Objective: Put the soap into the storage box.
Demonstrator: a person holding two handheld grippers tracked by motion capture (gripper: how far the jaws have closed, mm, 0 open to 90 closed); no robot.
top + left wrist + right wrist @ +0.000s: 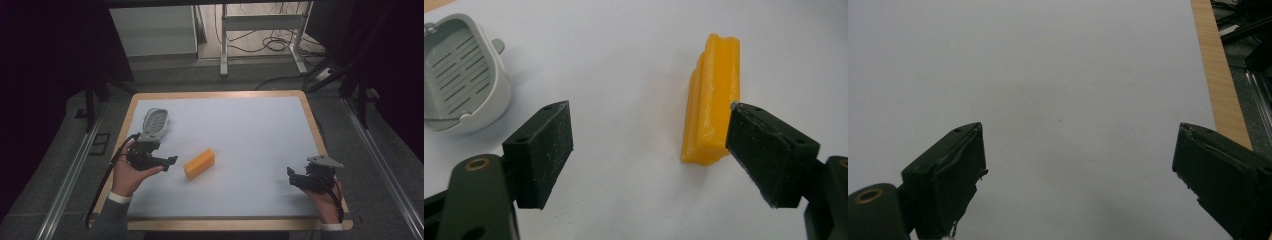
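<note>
A yellow bar of soap [199,163] lies on the white table top [240,135], a little left of the middle. In the left gripper view the yellow bar of soap [711,95] rests just ahead of the right jaw. My left gripper [173,160] is open, a short way left of the bar, with nothing between its jaws [651,150]. A grey slotted soap dish [155,121] sits behind my left hand; the same grey dish [461,75] appears at the far left. My right gripper [290,175] is open over bare table [1080,175].
The table has a wooden rim [315,125], and that rim [1220,75] runs close along my right gripper's right side. Beyond the table stand a white cabinet [155,30] and a metal frame [262,22] with cables on the floor.
</note>
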